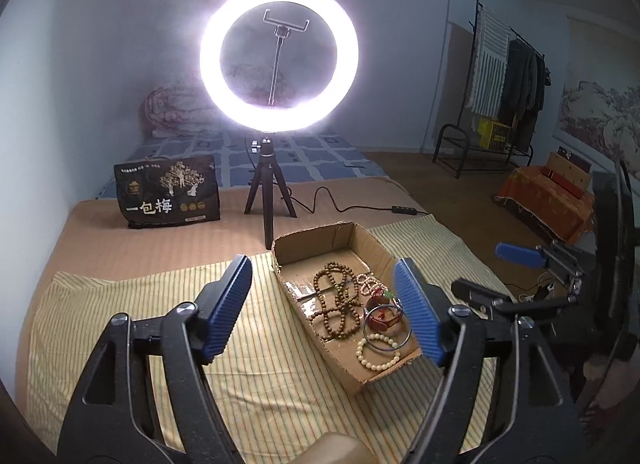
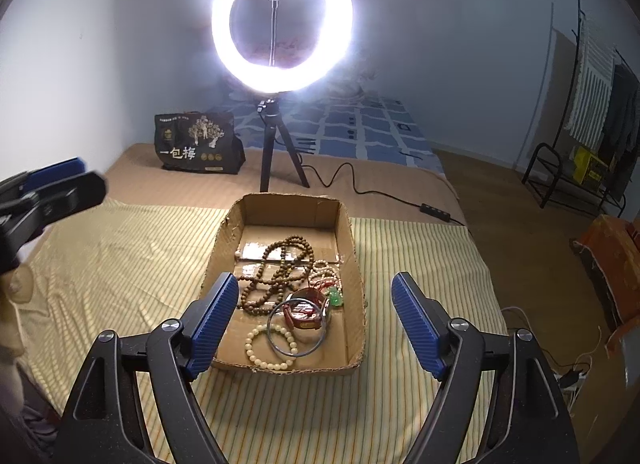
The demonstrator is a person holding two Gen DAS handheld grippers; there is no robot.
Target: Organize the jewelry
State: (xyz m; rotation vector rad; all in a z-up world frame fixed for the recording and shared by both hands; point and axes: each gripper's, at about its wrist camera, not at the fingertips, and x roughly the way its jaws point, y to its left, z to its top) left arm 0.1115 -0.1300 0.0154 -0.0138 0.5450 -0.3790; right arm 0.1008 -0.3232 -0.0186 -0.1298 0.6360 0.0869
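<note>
Shallow cardboard tray (image 2: 352,248), rectangular, raw corrugated edges, glossy tape strips on the floor; set on a striped yellow cloth (image 2: 120,264) with fine ribbing and soft wrinkles, at frame centre in both views.

Contents of tray:
- Brown wooden bead strand (image 2: 280,264), long, matte, looped in loose coils; centre of tray.
- Cream bead bracelet (image 2: 256,348), round glossy beads, closed ring; near front wall.
- Metal bangle (image 2: 276,346), thin, smooth, circular; overlapping the cream bracelet.
- Red bracelet (image 2: 306,314), shiny; just behind the bangle.
- Green pendant (image 2: 335,298), small, translucent; right of the red piece.
- Pale bead strand (image 2: 328,270), small beads; toward right wall.

Left gripper (image 1: 324,306): jaws spread wide, nothing between the ribbed blue pads (image 1: 228,308). Tray visible through the gap, offset toward the right pad; right pad overlapping the tray's right wall in the picture. No contact with any jewelry discernible.

Right gripper (image 2: 316,322): jaws spread wide, empty. Front half of tray framed between the pads; left pad overlapping the tray's left wall in the picture, right pad over bare cloth right of the tray. Bangle and cream bracelet directly between the fingertips in the frame, not gripped.

Background: lit ring light (image 2: 282,19) on black tripod, upper centre; black printed bag (image 2: 196,143) at left of tripod, on tan bedding.
</note>
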